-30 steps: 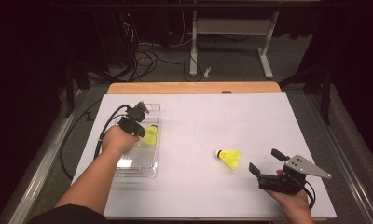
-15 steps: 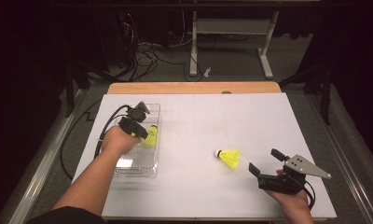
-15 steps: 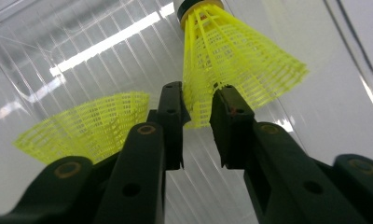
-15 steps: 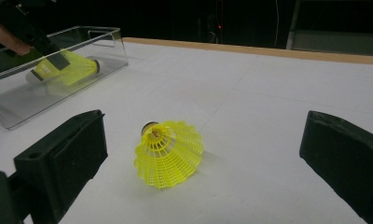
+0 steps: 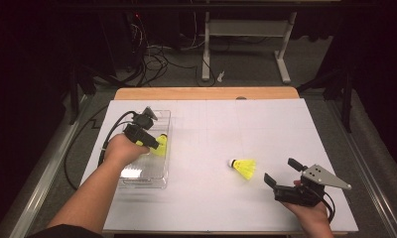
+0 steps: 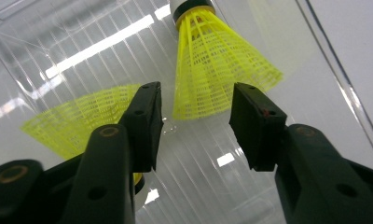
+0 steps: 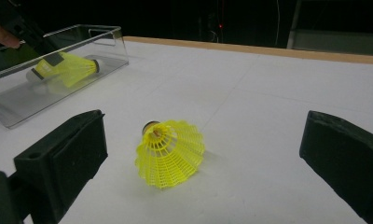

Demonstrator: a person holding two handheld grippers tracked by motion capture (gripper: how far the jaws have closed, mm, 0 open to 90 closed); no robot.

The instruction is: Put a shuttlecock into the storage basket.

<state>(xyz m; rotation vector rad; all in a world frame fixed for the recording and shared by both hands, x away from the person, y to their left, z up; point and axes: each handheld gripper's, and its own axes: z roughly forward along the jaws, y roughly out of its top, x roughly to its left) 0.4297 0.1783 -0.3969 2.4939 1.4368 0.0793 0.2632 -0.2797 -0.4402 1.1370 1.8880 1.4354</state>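
Your left gripper (image 6: pixel 196 123): jaws just opening, apart, mesh shuttlecock (image 6: pixel 212 70) released in the clear plastic box (image 5: pixel 162 176), left of frame | Your right gripper (image 7: pixel 198 158): jaws wide apart, nearer the second yellow shuttlecock (image 7: pixel 168 151), skirt towards you, cork tip away, lower centre on the white table (image 5: pixel 236 124)

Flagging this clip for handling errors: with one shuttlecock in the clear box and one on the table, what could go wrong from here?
The left gripper, jaws just opening, sits close over the shuttlecock in the box; lifting out might snag its skirt. The shuttlecock on the table lies on its side between the right gripper's wide jaws; a poor close could roll it or crush the skirt.
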